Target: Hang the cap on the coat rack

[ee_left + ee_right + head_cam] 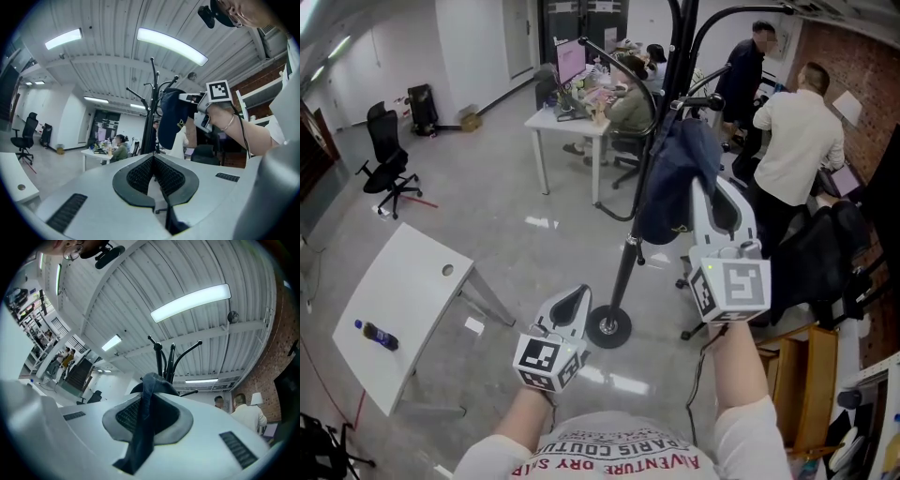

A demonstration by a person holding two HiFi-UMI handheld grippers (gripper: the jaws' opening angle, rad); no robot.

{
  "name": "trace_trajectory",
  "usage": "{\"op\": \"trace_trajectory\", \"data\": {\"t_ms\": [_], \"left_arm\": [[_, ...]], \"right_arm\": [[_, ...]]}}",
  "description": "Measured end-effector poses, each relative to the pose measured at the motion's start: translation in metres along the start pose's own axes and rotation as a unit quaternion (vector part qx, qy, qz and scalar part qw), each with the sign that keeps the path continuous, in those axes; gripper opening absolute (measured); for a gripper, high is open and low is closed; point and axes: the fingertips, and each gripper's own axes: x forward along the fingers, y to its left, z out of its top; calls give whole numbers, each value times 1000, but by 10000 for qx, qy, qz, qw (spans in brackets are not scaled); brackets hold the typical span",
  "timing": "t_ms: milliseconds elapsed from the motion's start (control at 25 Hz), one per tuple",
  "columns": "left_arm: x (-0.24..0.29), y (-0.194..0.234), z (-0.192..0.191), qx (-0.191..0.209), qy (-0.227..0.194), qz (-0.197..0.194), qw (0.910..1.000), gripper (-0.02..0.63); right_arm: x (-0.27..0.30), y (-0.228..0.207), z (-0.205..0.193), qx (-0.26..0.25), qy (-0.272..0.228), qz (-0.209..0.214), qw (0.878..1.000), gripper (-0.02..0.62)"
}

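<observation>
- now, our right claw (703, 192) is clamped on a fold of the dark blue cap (673, 183), held up right against the coat rack (677, 56) pole.
- the cap hangs long axis down, just under a short hook (701, 100); we can't tell if it's caught on it.
- our left claw (574, 298) sits low, pressed closed on nothing, well apart from the rack.
- curved upper arms (741, 14) crowd the way up; people (802, 131) stand beyond, white tabletop (412, 300) off left.

The head view looks steeply down, close beside the coat rack (623, 277). Both gripper views tilt up at the ceiling (117, 65), sharing that rack mid-frame.
</observation>
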Motion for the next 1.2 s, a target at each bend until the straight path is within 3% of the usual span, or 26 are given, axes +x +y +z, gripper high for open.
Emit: {"op": "trace_trajectory", "data": {"t_ms": [640,960,1200], "left_arm": [[11,-20,3,84,23,-65,9999,5],[4,-30,4,112,5,-113,9999,5],[8,-40,12,156,-145,-219,9995,5]], "right_arm": [[-21,11,-46,459,153,293,9984,41],[-49,7,-52,665,98,36,9977,61],[-81,17,-78,572,545,169,9967,63]]}}
